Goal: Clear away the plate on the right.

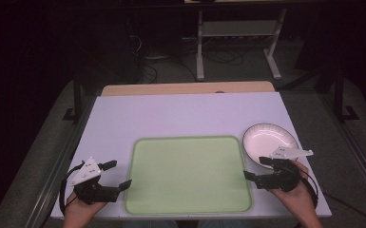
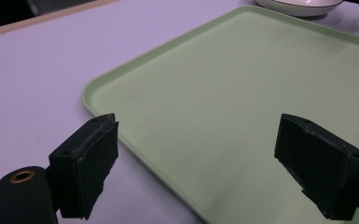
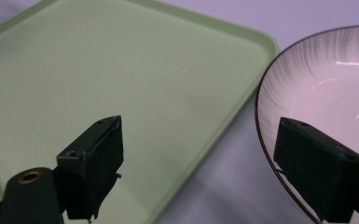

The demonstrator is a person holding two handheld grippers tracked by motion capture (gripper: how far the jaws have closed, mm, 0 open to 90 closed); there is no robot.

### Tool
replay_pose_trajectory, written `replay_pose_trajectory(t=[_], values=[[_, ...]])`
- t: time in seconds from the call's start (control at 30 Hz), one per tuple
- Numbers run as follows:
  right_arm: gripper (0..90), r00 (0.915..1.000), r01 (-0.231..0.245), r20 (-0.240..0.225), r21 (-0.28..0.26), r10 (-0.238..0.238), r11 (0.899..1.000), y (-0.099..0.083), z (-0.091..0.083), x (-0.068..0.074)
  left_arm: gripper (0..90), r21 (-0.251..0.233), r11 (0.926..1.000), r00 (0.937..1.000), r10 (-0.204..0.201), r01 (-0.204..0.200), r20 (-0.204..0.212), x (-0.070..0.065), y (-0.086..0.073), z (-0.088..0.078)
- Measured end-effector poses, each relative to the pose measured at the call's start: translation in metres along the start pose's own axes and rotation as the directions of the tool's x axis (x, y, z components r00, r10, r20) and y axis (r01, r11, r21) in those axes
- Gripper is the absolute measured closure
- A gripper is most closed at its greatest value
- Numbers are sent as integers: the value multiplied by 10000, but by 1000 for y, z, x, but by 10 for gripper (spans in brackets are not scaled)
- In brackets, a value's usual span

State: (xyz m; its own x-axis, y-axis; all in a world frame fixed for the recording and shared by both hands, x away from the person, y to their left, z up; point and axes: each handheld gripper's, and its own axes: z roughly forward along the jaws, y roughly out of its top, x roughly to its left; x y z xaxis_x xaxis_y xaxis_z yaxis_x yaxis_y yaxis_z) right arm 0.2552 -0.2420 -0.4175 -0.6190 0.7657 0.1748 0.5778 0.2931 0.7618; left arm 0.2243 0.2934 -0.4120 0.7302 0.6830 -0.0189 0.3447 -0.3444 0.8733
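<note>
left claw [image 1: 115, 175]: black, grey plate | right claw [image 1: 259, 168]: black, grey plate, cable

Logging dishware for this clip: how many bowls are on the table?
1. The bowl sits on the table beside the green tray's far right corner, just ahead of the right tongs.

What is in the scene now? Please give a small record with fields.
table: white top
tray: green, bare, in the middle near the person
bowl: white, dark rim, empty, on the table beside the tray's right edge
left tongs: open, by the tray's left edge
right tongs: open, beside the bowl, holding nothing
</note>
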Motion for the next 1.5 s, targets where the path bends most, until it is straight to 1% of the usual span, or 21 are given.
replay_pose_trajectory(t=[0.13,0.37,0.57,0.73,0.87,0.9,0.93,0.97,1.0,1.03,1.13,1.17,1.27,1.37,1.4,1.43,1.47,1.5], values=[[151,9999,-140,-33,216,140,9997,-2,-8,-5,134,21,10000,10000,21,-21,8,0,0,0],[153,9995,-273,-123,362,278,9990,-5,-22,-14,134,-34,10000,10000,16,-16,12,0,0,0],[153,9996,-278,-3,494,279,9984,-6,-32,-20,134,-41,10000,10000,-10,10,8,0,0,-1],[154,9993,-375,86,463,371,9982,-8,-40,-26,134,-53,10000,10000,-10,10,5,-1,1,-1],[153,9991,-428,65,393,425,9983,-10,-44,-30,134,-49,10000,10000,-9,9,-1,-1,0,-1],[154,9989,-463,123,460,457,9979,-10,-47,-34,134,-49,10000,10000,7,-7,13,-1,0,-1],[154,9989,-463,123,460,457,9979,-10,-47,-34,134,-49,10000,10000,7,-7,13,-1,0,-1],[154,9986,-502,225,608,489,9969,-11,-49,-37,134,-47,10000,10000,-1,1,10,-1,0,0],[154,9986,-502,225,608,489,9969,-11,-49,-37,134,-47,10000,10000,-1,1,10,-1,0,0],[154,9980,-563,337,706,540,9959,-11,-52,-41,134,-32,10000,10000,-14,14,-4,-1,0,0],[154,9972,-643,422,721,613,9953,-11,-55,-45,134,-22,10000,10000,-21,21,-15,0,0,0],[153,9963,-755,471,646,725,9951,-10,-59,-53,134,-6,10000,10000,-6,6,-14,0,0,0],[153,9917,-1138,673,637,1095,9915,-10,-61,-64,134,-20,10000,10000,-2,2,-22,-1,1,0],[149,9874,-1382,881,707,1318,9879,-10,-63,-75,134,-90,9999,10000,-94,93,-10,0,1,-1],[149,9874,-1382,881,707,1318,9879,-10,-63,-75,134,-90,9999,10000,-94,93,-10,0,1,-1],[139,9843,-1577,915,690,1512,9851,-9,-64,-84,134,-76,9999,10000,-81,81,-19,1,1,-1],[139,9843,-1577,915,690,1512,9851,-9,-64,-84,134,-76,9999,10000,-81,81,-19,1,1,-1],[139,9831,-1685,840,684,1626,9833,-9,-64,-86,134,-74,9999,10000,-94,94,-10,1,1,-1]])
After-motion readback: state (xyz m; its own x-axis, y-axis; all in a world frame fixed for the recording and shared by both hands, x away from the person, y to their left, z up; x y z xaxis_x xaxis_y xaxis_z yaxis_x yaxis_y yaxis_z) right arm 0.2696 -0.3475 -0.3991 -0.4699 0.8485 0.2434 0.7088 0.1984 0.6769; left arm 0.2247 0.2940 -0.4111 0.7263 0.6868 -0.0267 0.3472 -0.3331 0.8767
